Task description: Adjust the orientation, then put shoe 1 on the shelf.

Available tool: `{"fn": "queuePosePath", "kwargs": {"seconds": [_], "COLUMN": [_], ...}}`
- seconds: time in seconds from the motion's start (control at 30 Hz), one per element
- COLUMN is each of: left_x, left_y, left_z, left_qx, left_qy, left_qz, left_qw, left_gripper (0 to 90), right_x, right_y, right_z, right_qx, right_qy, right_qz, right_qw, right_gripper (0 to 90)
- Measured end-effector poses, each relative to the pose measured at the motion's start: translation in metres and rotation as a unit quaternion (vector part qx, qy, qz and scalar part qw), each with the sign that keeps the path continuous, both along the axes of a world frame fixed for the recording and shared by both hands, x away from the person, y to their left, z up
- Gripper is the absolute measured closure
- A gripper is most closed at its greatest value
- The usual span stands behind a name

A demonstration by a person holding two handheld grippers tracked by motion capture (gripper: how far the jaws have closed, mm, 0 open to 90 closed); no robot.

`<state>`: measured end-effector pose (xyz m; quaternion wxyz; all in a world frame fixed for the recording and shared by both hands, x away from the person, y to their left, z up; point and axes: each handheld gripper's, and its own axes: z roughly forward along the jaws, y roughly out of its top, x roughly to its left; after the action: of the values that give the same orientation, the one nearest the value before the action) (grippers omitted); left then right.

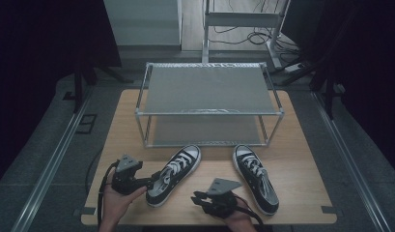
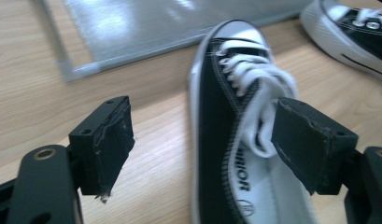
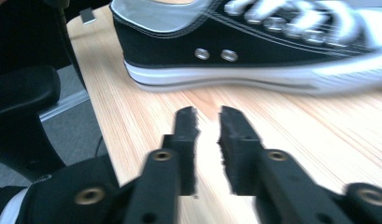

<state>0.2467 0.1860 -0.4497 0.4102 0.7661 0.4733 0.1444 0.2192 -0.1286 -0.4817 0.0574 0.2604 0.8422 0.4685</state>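
Two black canvas sneakers with white laces lie on the wooden table. The left sneaker (image 1: pixel 176 174) (image 2: pixel 226 116) points its toe toward the rack, and the right sneaker (image 1: pixel 255 176) lies beside it. My left gripper (image 1: pixel 149 182) (image 2: pixel 201 109) is open wide at the left sneaker's heel end. One jaw hangs over the shoe's opening and the other stands outside its side wall, and neither pad touches it. My right gripper (image 1: pixel 195 197) (image 3: pixel 207 112) points left between the two shoes. It is shut to a narrow slit with nothing in it, a short way from the left sneaker's side (image 3: pixel 235 56).
A metal two-shelf shoe rack (image 1: pixel 209 104) stands at the back of the table, both shelves bare. The table's front edge (image 1: pixel 209 220) is just under my hands. Bare wood (image 1: pixel 301 159) lies right of the right sneaker.
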Motion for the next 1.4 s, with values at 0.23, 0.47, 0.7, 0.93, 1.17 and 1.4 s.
{"fn": "queuePosePath", "kwargs": {"seconds": [0.23,0.47,0.7,0.93,1.17,1.4], "left_x": [0.010,0.024,0.039,0.047,0.055,0.062], "left_y": [-0.019,-0.039,-0.056,-0.067,-0.075,-0.082], "left_z": [0.006,0.006,-0.005,-0.014,-0.018,-0.020], "left_qx": [0.009,0.044,0.084,0.120,0.149,0.179], "left_qy": [0.018,0.042,0.074,0.105,0.143,0.176], "left_qz": [-0.036,-0.056,-0.063,-0.049,-0.054,-0.062], "left_qw": [0.9992,0.9966,0.9917,0.9860,0.9770,0.9660], "left_gripper": [18.0,15.4,14.9,14.1,12.2,10.3], "right_x": [-0.017,-0.014,-0.014,-0.014,-0.015,-0.014], "right_y": [-0.052,-0.064,-0.067,-0.068,-0.064,-0.062], "right_z": [0.008,0.003,0.000,-0.004,-0.007,-0.010], "right_qx": [0.013,0.018,0.014,0.011,0.006,0.004], "right_qy": [-0.015,-0.002,0.000,0.002,0.006,0.007], "right_qz": [-0.039,-0.061,-0.069,-0.075,-0.069,-0.068], "right_qw": [0.9990,0.9979,0.9975,0.9972,0.9976,0.9976], "right_gripper": [55.3,53.1,52.4,51.9,51.7,51.6]}}
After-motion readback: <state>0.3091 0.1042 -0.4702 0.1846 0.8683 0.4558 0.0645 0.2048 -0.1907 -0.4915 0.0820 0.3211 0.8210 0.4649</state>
